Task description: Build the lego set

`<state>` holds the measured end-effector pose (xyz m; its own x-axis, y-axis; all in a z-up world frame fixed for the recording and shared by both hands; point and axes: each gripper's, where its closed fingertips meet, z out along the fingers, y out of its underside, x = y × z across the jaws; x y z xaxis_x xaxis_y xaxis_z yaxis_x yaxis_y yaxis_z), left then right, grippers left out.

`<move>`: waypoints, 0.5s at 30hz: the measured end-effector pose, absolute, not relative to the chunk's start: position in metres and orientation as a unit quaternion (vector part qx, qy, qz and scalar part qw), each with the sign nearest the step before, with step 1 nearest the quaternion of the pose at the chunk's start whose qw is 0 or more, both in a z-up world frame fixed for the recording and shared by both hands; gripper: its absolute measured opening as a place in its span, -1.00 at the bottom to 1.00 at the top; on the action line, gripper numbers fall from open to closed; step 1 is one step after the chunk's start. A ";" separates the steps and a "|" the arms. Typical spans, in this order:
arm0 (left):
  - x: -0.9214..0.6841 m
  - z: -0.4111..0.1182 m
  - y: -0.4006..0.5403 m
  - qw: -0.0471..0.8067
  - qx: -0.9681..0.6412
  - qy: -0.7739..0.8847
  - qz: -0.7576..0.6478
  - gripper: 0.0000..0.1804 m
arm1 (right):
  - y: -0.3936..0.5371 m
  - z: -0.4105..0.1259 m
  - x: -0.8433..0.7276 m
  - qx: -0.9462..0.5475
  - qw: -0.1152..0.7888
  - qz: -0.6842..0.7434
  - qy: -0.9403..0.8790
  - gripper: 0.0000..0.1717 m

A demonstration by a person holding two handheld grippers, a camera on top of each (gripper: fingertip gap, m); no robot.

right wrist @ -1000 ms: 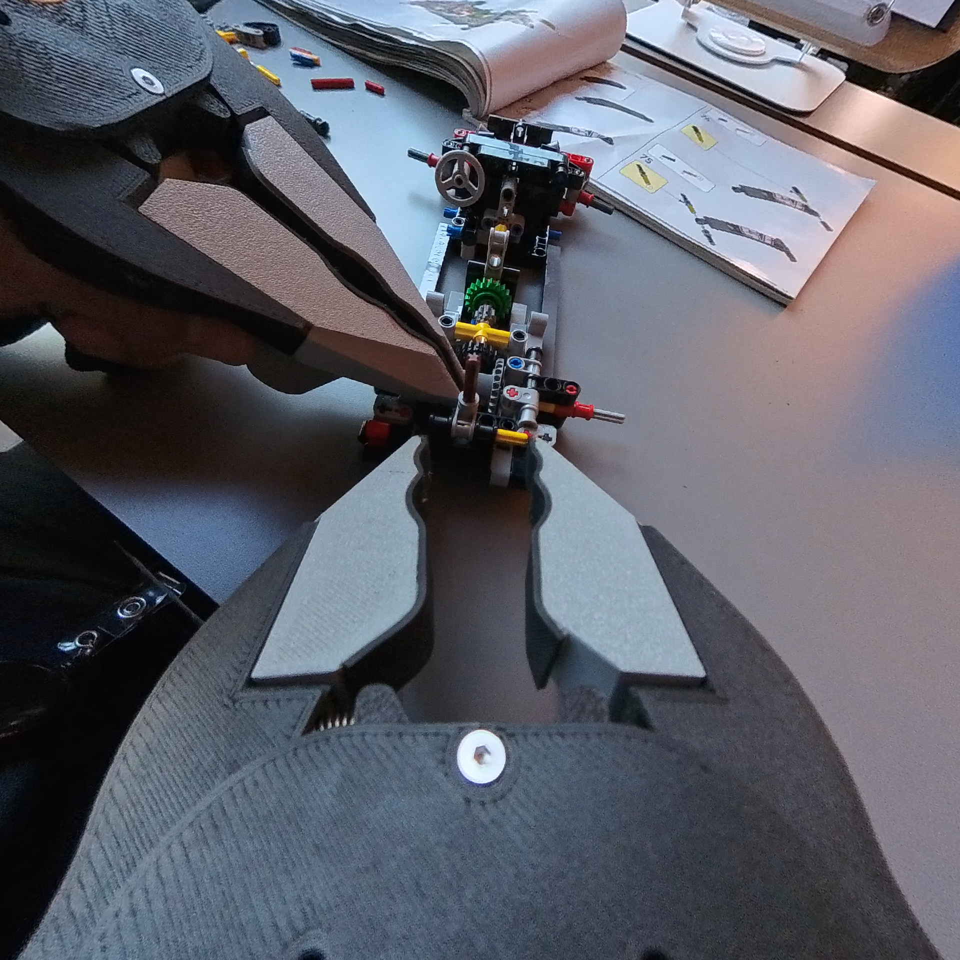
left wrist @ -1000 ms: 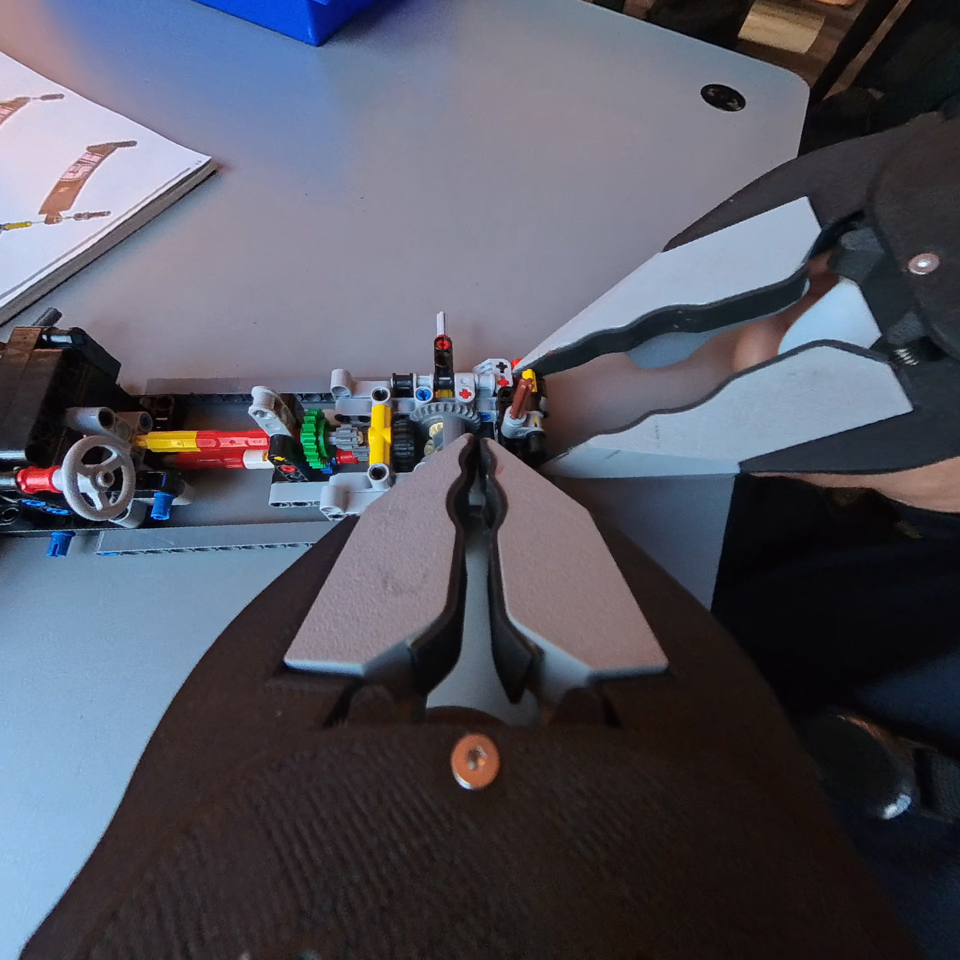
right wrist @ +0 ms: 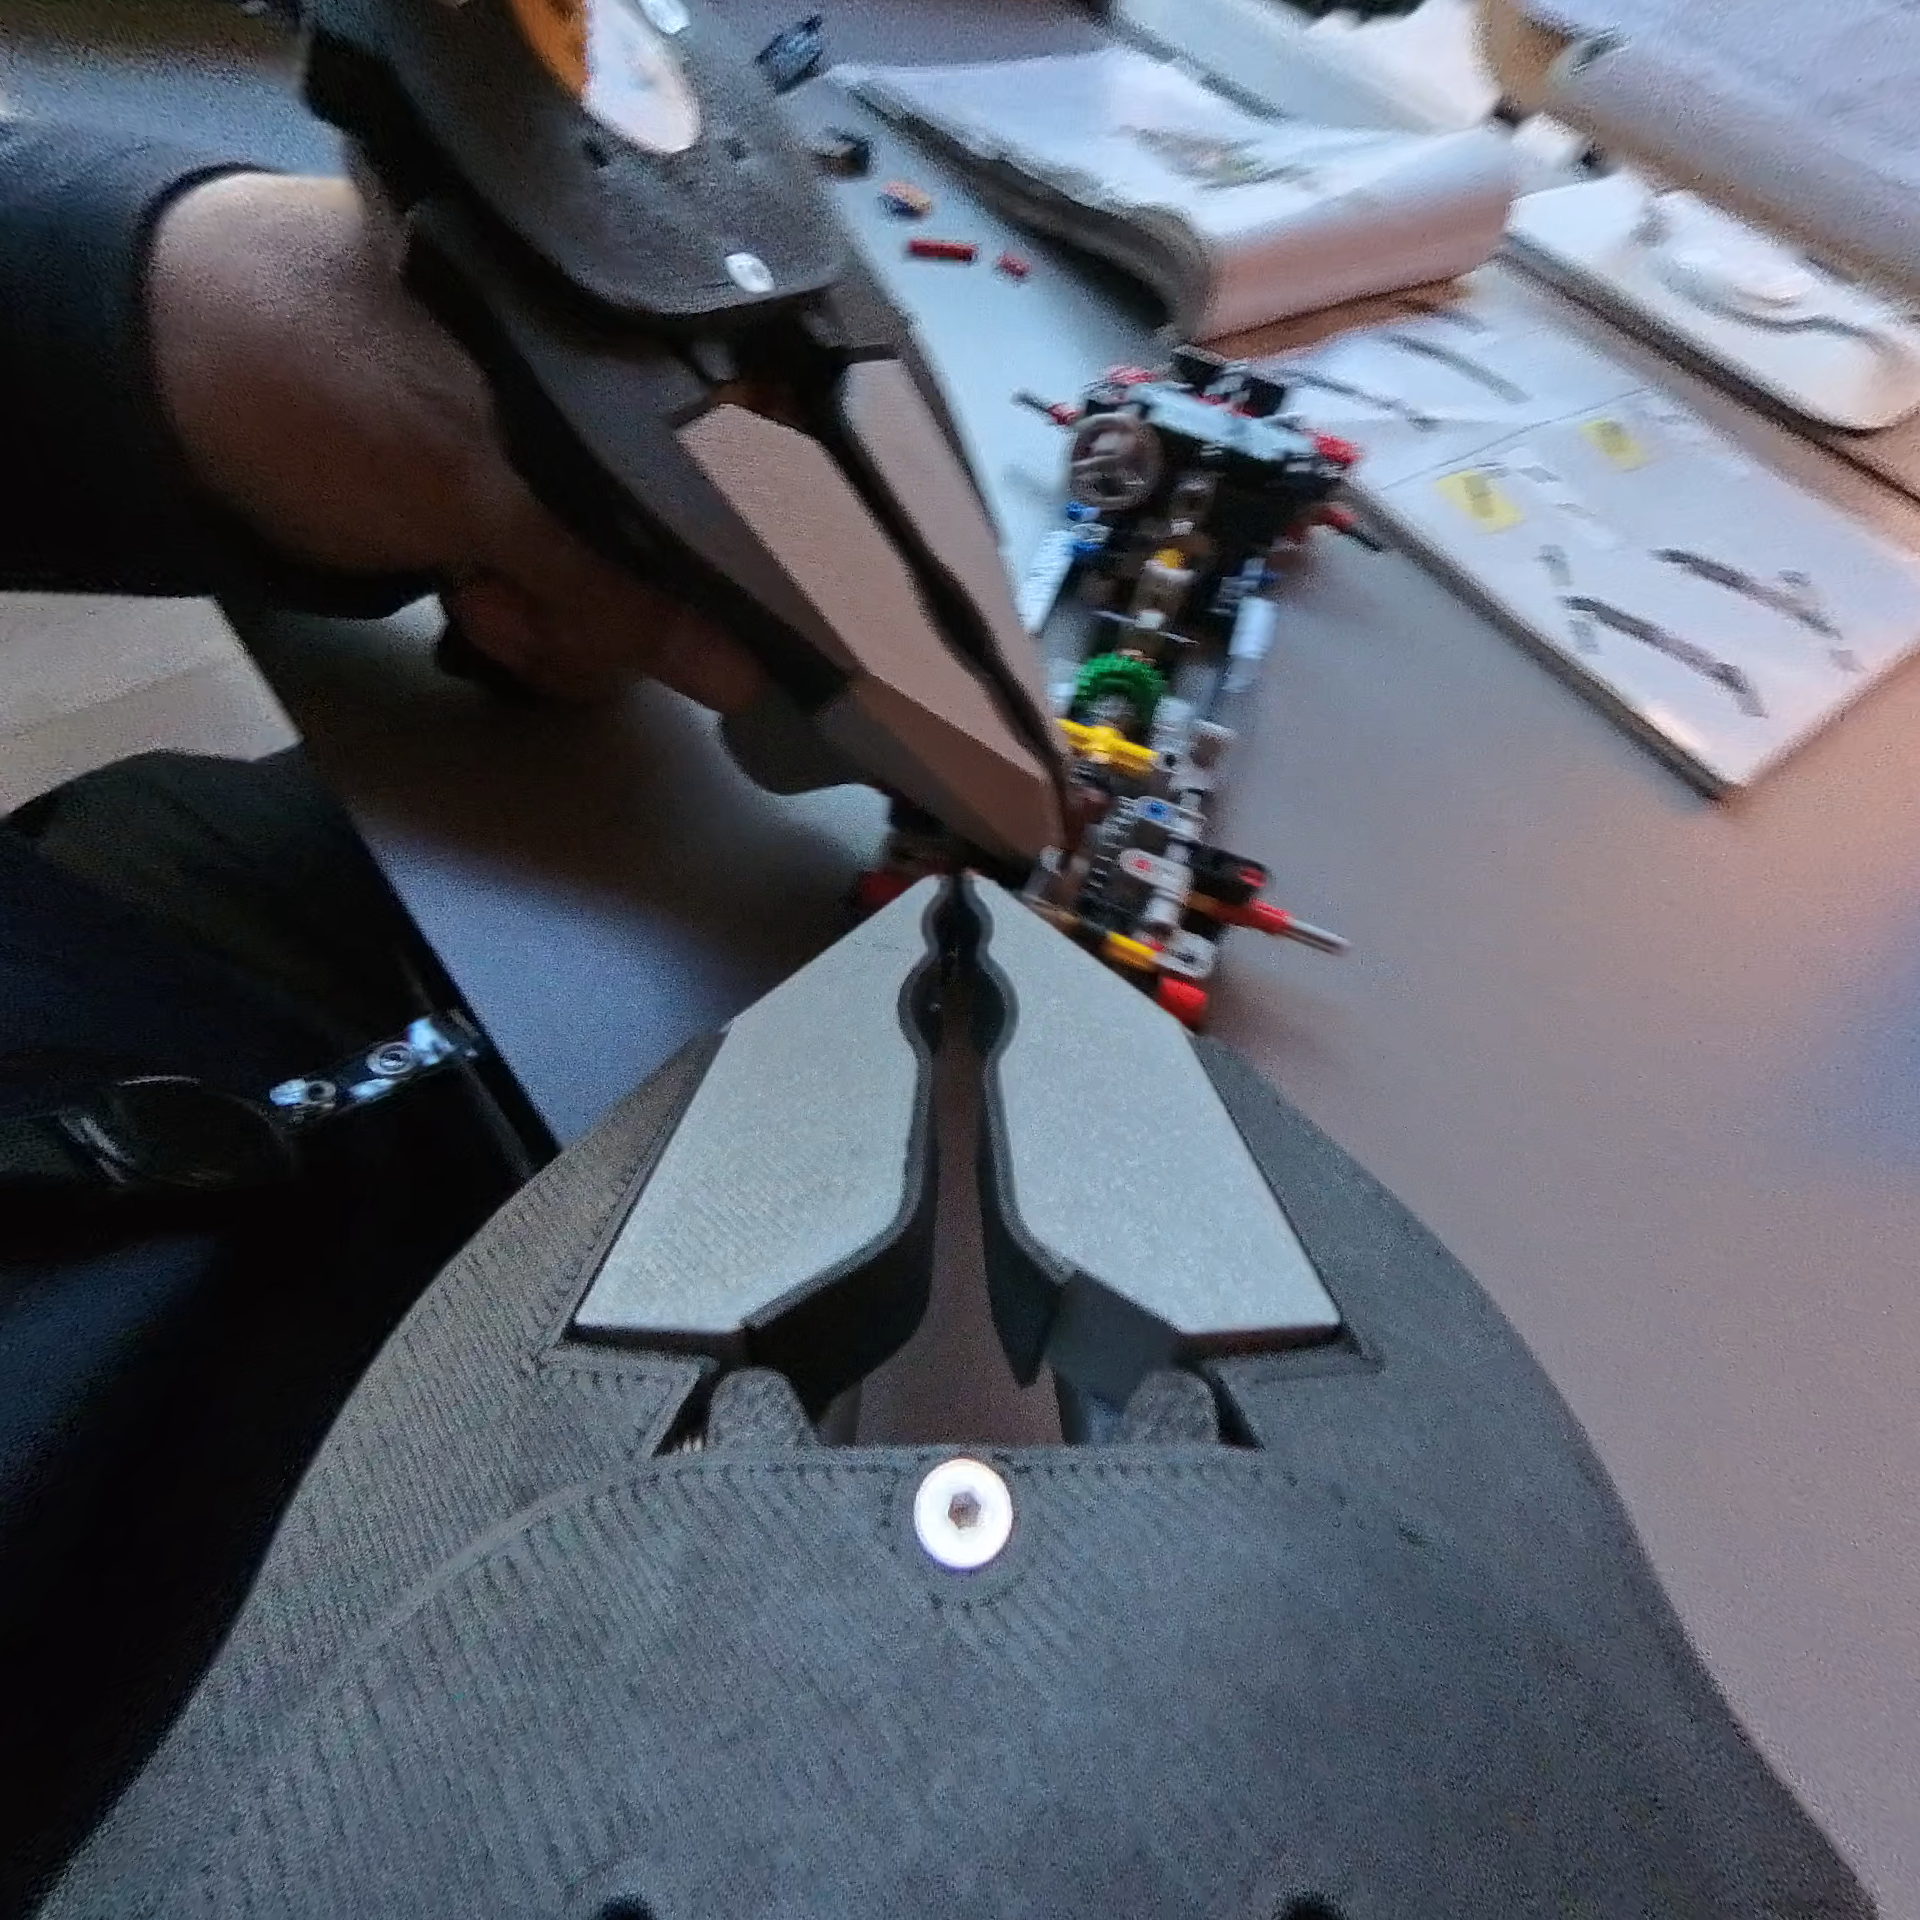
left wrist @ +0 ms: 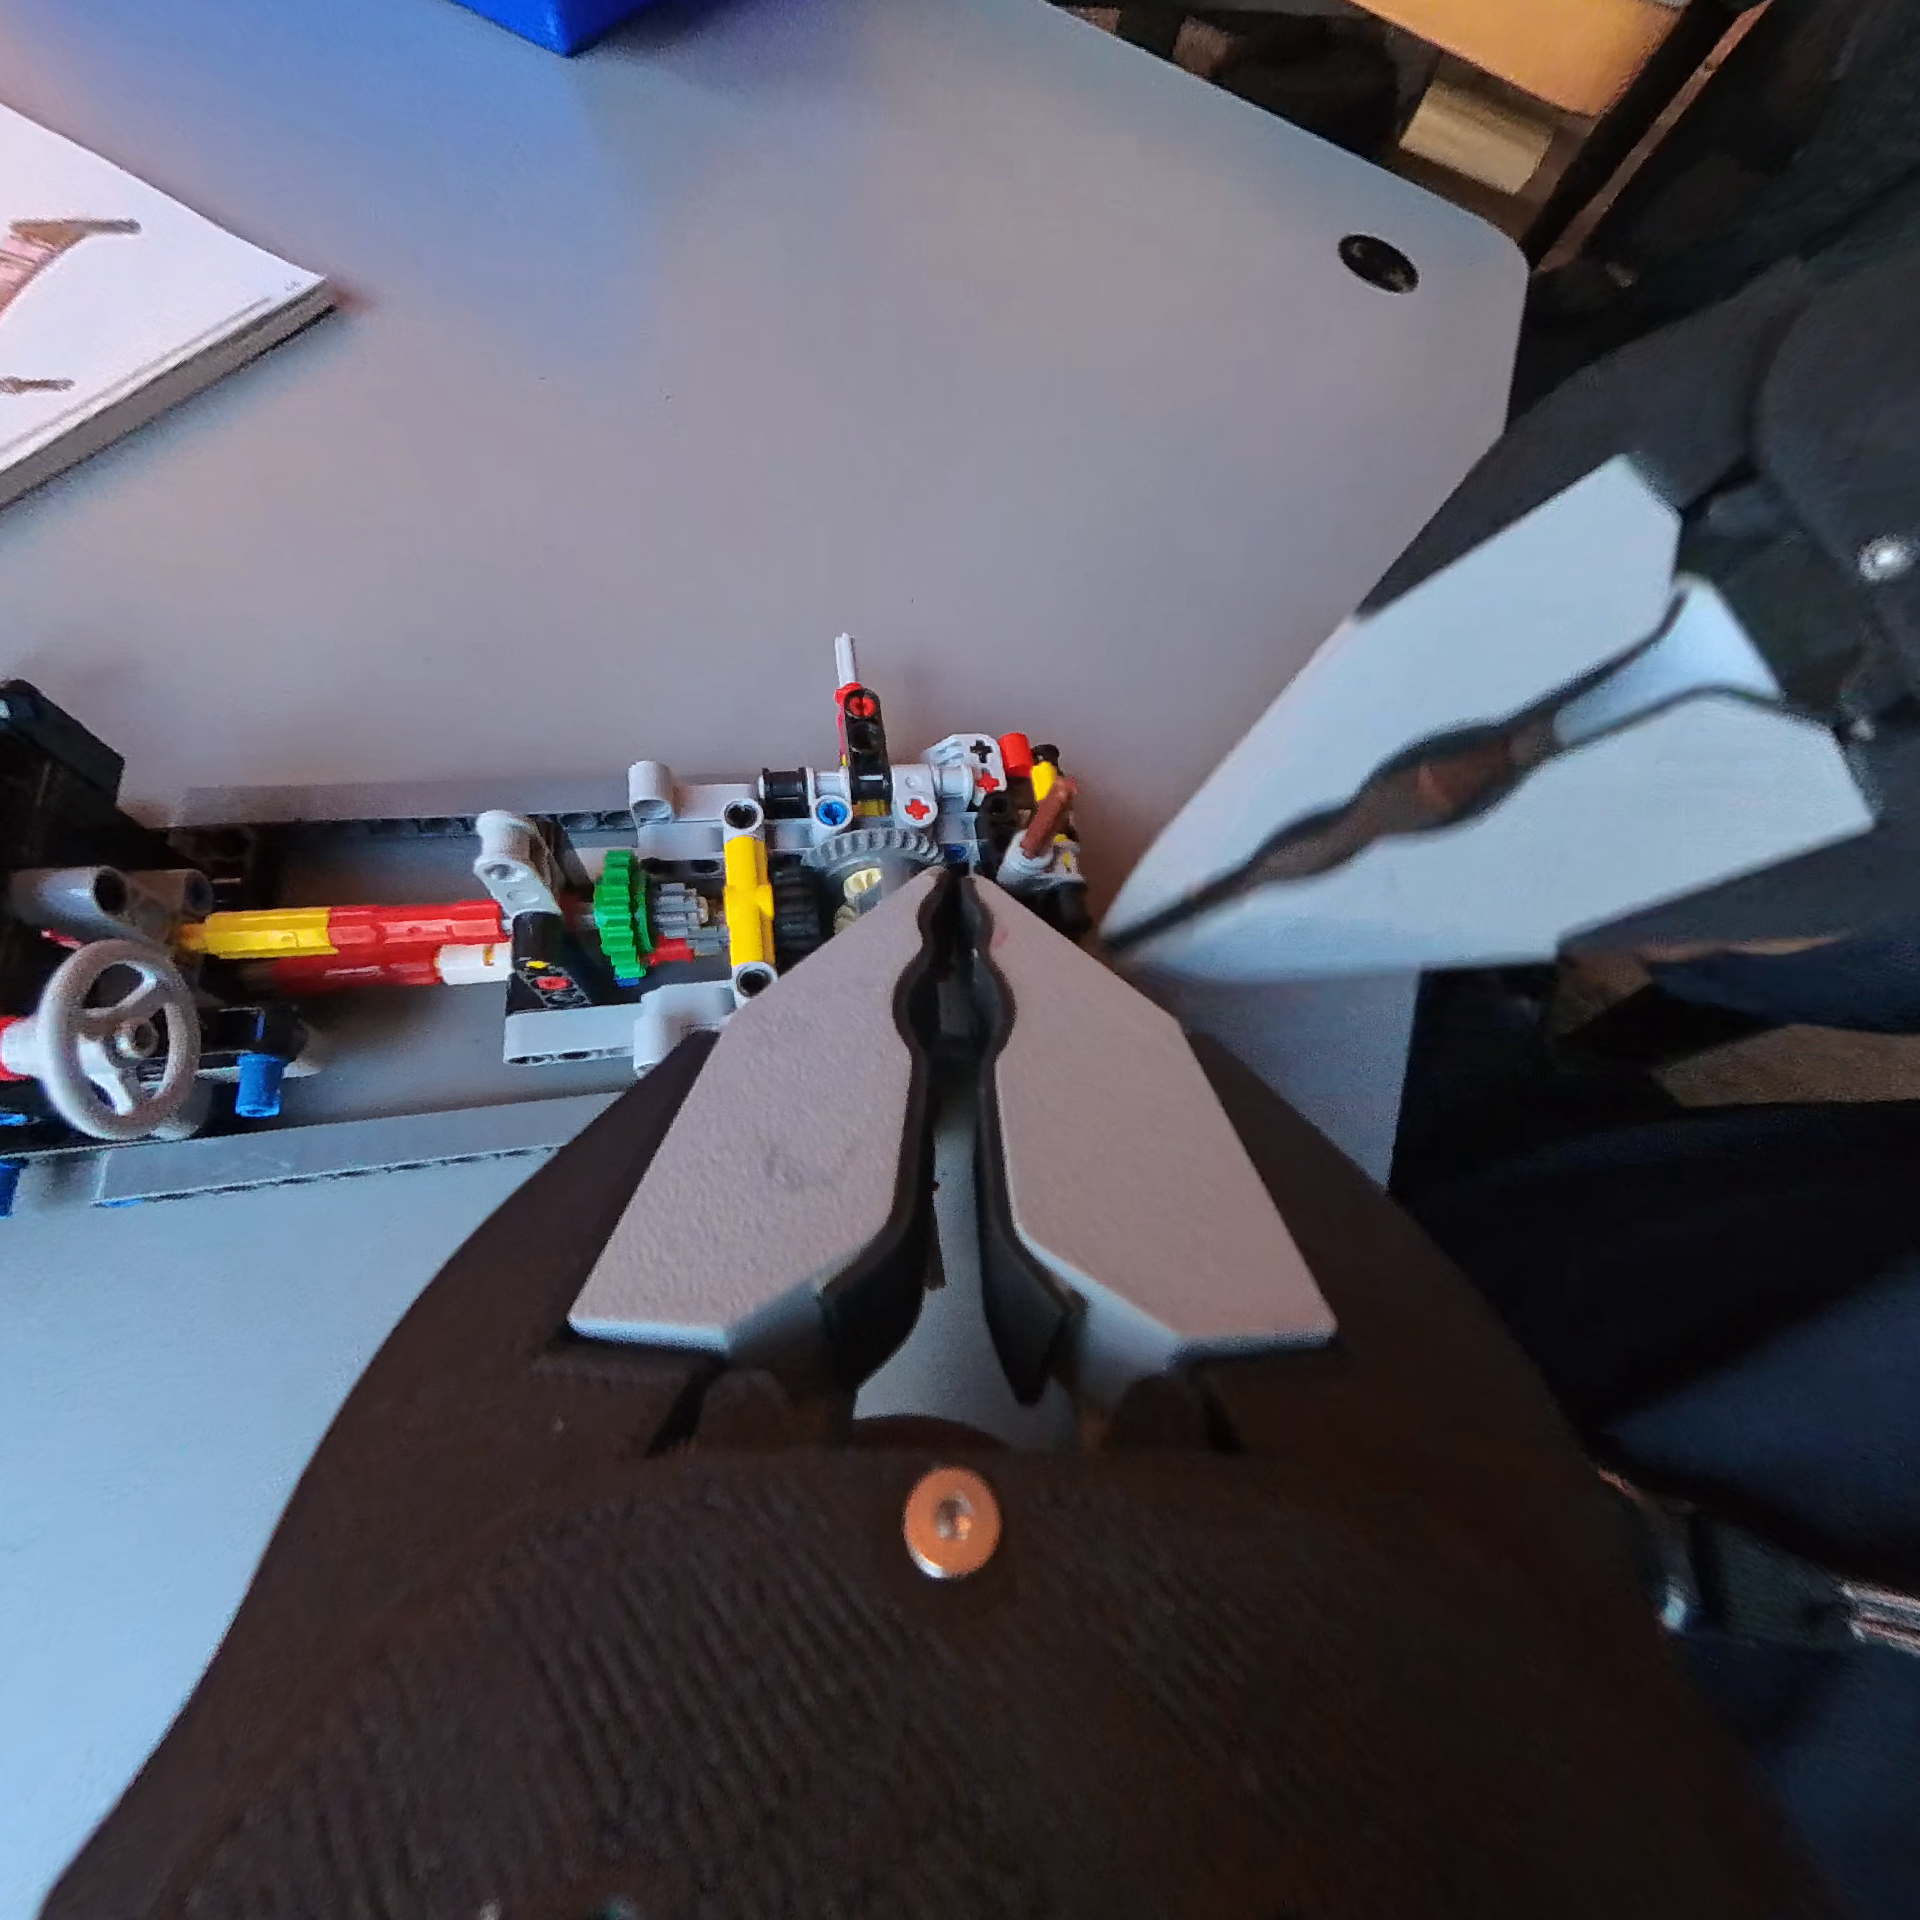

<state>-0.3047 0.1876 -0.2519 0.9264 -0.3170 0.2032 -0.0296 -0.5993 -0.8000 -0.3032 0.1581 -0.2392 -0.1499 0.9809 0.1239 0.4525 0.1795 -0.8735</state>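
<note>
A long toy-brick chassis (left wrist: 727, 894) lies on the grey table (left wrist: 831, 416), with a grey steering wheel (left wrist: 114, 1039), a green gear (left wrist: 621, 914) and a grey gear (left wrist: 862, 852). My left gripper (left wrist: 956, 881) is shut, its tips against the chassis just by the grey gear; nothing shows between them. A brown axle (left wrist: 1049, 821) stands tilted at the chassis end beside it. My right gripper (right wrist: 954, 885) is shut, just short of the near end of the chassis (right wrist: 1153, 831). It also shows in the left wrist view (left wrist: 1110, 928). The left gripper (right wrist: 1055, 821) reaches in from the upper left in the right wrist view.
An instruction booklet (left wrist: 125, 332) lies at the far left, and it also shows in the right wrist view (right wrist: 1662, 582). A thick open manual (right wrist: 1195, 177) and small loose pieces (right wrist: 940, 249) lie beyond. A blue box (left wrist: 561, 21) stands at the back. The table edge and a cable hole (left wrist: 1377, 263) are on the right.
My right gripper was open around the near end of the chassis; now it is shut and has drawn back slightly, tilted. The left gripper stays shut at the gear.
</note>
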 end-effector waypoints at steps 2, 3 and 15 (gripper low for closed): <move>-0.305 -0.252 0.188 0.436 -0.879 0.097 -0.169 -1.00 | 0.175 -0.235 -0.295 -0.550 0.393 0.356 -0.645 -0.89; -0.305 -0.252 0.188 0.436 -0.879 0.098 -0.167 -1.00 | 0.182 -0.234 -0.293 -0.561 0.395 0.358 -0.633 -0.74; -0.306 -0.252 0.188 0.439 -0.879 0.101 -0.155 -1.00 | 0.180 -0.252 -0.305 -0.595 0.365 0.312 -0.644 -0.55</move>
